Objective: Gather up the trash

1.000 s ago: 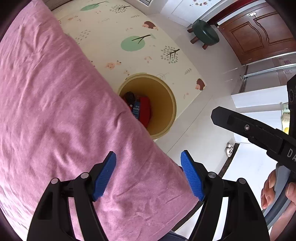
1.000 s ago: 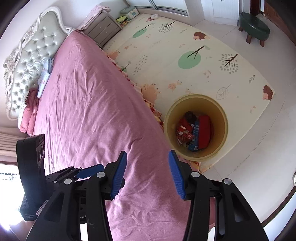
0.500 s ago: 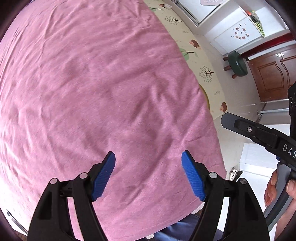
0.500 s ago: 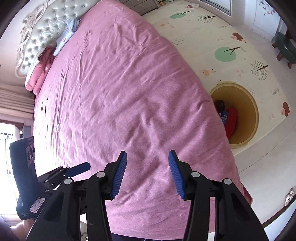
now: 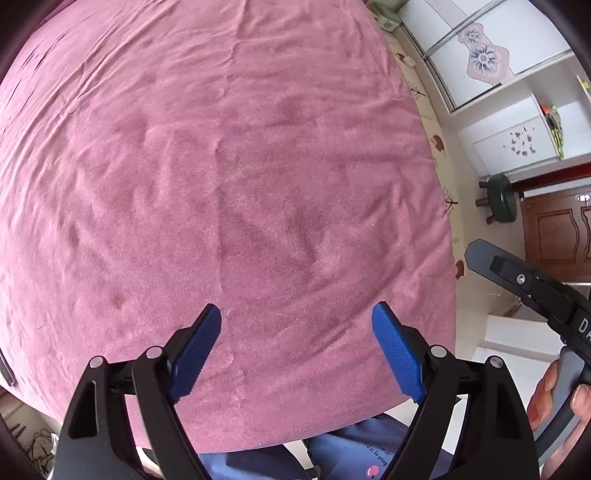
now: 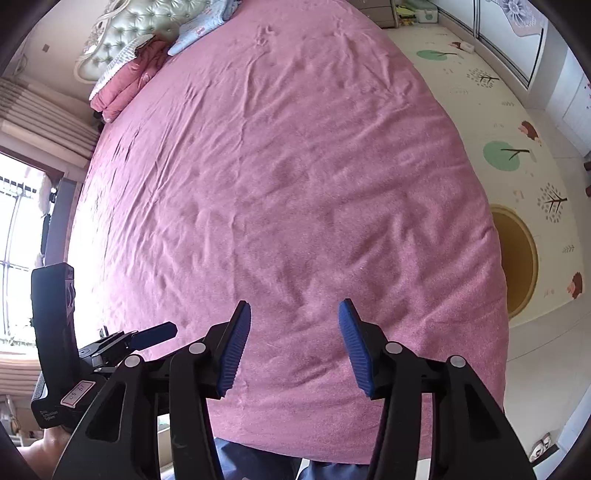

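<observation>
Left hand-held gripper (image 5: 295, 347): jaws apart, empty, over bed (image 5: 240, 166).
Right hand-held gripper (image 6: 293, 341): jaws apart, empty, over bed.
Bin (image 6: 517, 258): on floor mat (image 6: 517, 122), beside bed, contents hidden.

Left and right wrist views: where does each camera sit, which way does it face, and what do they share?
Left wrist: sits behind the open left gripper, looking down over the pink bed cover; the right gripper's body, its holding hand and blue trousers show.
Right wrist: sits behind the open right gripper, facing the headboard; the left gripper shows at lower left, the yellow bin at right.
Shared: the bed cover and the play mat.
</observation>
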{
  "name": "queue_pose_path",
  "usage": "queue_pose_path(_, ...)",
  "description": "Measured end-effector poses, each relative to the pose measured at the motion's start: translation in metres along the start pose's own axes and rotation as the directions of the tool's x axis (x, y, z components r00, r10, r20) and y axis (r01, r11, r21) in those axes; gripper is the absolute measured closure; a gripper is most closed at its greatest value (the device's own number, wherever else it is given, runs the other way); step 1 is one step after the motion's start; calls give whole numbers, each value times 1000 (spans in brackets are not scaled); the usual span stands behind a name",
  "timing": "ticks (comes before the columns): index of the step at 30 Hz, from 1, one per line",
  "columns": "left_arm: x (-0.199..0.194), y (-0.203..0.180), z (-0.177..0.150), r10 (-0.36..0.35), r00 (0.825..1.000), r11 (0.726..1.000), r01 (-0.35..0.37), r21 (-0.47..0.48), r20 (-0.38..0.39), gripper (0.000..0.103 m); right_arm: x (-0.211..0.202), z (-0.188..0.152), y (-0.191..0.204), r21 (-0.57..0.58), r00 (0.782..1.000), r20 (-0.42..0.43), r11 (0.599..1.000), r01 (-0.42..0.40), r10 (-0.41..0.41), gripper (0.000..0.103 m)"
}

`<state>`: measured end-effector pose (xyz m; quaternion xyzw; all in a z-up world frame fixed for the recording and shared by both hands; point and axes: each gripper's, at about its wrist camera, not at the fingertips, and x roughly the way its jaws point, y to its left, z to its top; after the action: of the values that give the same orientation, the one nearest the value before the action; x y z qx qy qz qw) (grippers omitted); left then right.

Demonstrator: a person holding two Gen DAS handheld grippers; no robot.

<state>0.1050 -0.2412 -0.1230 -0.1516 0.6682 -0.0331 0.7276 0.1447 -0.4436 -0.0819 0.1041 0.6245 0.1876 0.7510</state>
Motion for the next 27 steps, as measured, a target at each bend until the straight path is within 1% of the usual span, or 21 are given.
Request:
queue_pose_path(3,-21,8,-1,5,999,1000,-4,-27,49,19,-15,2,18,-32,1000,26,999,-5,6,52)
queue_pose_path(6,-47,11,-3,46,993,998,-41,-50,110,19,-33,2,37,-77,998,59,997,12,-7,45)
queue_pose_path(7,-60,11,-3,53,988,997,-45,-57,147,17,-39,2,42,-94,997,74,995,19,-12,44)
queue_pose_path(8,-70,11,-5,60,983,997,-50,-61,173,13,-46,1,47,-111,996,87,994,20,-11,43)
queue_pose_path(11,-102,9,-8,86,963,995,-70,-71,256,10,-65,-1,64,-144,992,122,990,15,2,39)
queue_pose_path(13,-120,8,-12,95,951,994,-74,-80,295,10,-79,-3,73,-154,988,151,988,9,14,35)
queue_pose_path(15,-138,7,-16,104,937,993,-78,-89,334,10,-93,-4,81,-168,984,176,986,8,22,35)
queue_pose_path(18,-163,6,-22,142,904,989,-109,-102,403,6,-113,-6,94,-191,976,213,981,6,36,31)
queue_pose_path(20,-178,5,-25,154,884,987,-121,-102,441,5,-125,-7,101,-201,970,238,980,-1,50,29)
queue_pose_path(23,-197,4,-30,158,866,987,-128,-96,474,4,-137,-11,110,-212,961,268,977,-12,70,26)
queue_pose_path(25,-207,3,-33,155,860,988,-121,-100,486,4,-144,-14,115,-218,955,286,976,-21,84,25)
queue_pose_path(27,-215,2,-38,158,849,987,-123,-103,505,4,-151,-18,120,-217,946,312,976,-21,90,23)
